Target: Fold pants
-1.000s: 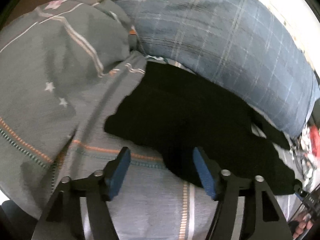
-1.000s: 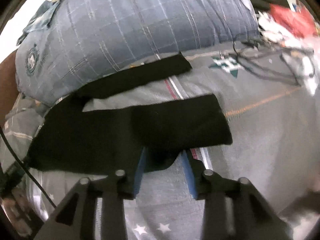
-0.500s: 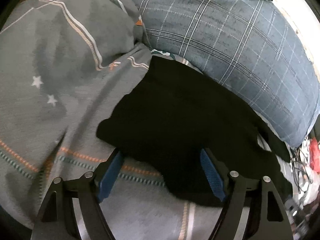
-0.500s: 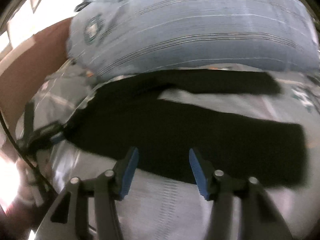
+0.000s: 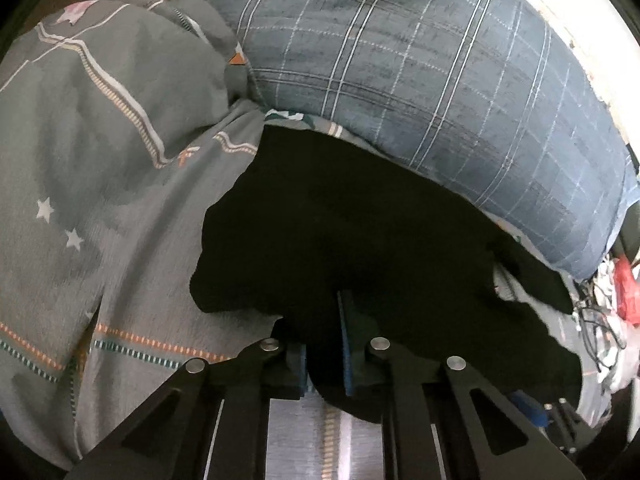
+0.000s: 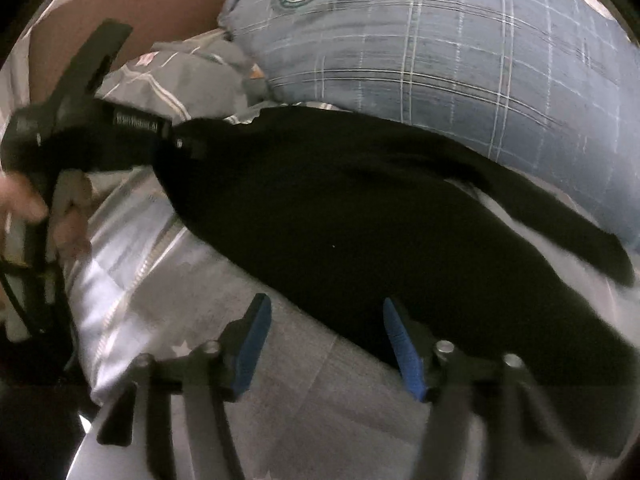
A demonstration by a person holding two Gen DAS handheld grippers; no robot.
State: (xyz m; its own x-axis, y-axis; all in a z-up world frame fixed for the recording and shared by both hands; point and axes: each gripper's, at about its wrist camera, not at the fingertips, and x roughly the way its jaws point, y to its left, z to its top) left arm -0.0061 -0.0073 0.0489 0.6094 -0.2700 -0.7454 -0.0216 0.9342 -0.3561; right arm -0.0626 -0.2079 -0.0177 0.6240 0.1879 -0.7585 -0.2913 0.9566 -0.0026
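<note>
Black pants point(image 5: 360, 240) lie spread on a grey patterned bedsheet point(image 5: 100, 240), their far edge against a blue plaid pillow. My left gripper point(image 5: 322, 344) is shut on the near edge of the pants at the waist end. In the right wrist view the pants point(image 6: 360, 220) stretch from upper left to lower right, with one leg point(image 6: 560, 216) lying apart along the pillow. My right gripper point(image 6: 326, 332) is open, its right finger at the pants' near edge, its left finger over the sheet point(image 6: 280, 392). The left gripper's body point(image 6: 80, 136) shows at the left, at the pants' end.
A large blue plaid pillow point(image 5: 440, 80) with a round emblem lies behind the pants. A bunched grey duvet point(image 5: 100, 100) sits at the left. Cables and red and white clutter point(image 5: 612, 312) lie at the far right. A brown headboard point(image 6: 160, 12) stands behind.
My left gripper has moved onto the pants' near edge and shut on it. My right gripper has let go of the pant leg, opened and swung left along the pants.
</note>
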